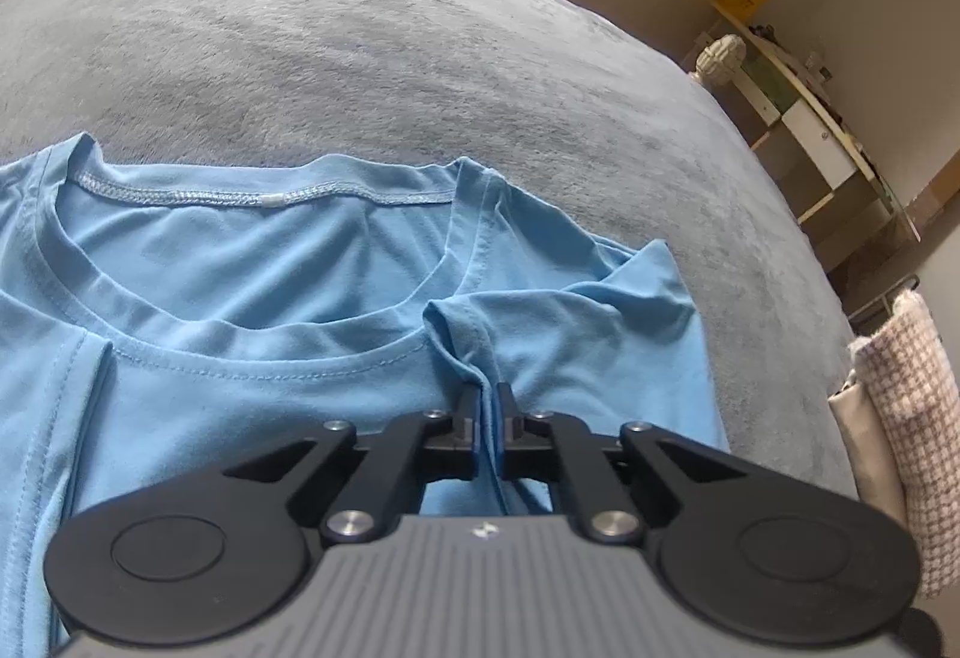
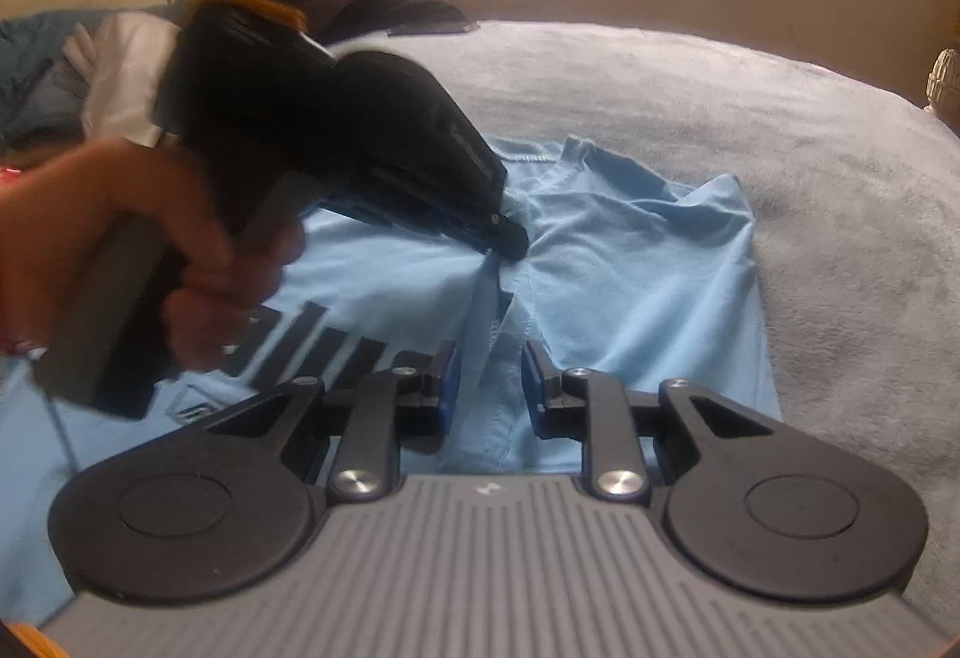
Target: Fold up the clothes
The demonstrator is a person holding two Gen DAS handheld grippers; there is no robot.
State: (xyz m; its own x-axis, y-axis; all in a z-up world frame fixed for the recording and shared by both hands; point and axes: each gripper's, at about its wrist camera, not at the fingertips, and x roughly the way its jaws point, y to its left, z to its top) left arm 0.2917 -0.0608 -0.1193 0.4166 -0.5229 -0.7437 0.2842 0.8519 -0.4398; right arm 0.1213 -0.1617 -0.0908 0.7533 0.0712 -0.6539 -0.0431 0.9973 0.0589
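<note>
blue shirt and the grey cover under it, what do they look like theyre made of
The blue t-shirt looks like a thin, smooth knit, perhaps cotton or a synthetic blend: it falls in soft folds, has a faint sheen, and shows stitched seams at the collar. The grey bed cover looks like plush fleece or velour: a matte, fuzzy nap with brushed streaks.

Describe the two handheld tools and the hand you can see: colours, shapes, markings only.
Both tools, left tool and right tool, have a ribbed grey body, black linkage arms with silver screws, two round black discs and blue finger pads. A small white logo marks each body. The bare left hand wears a ring.
</note>
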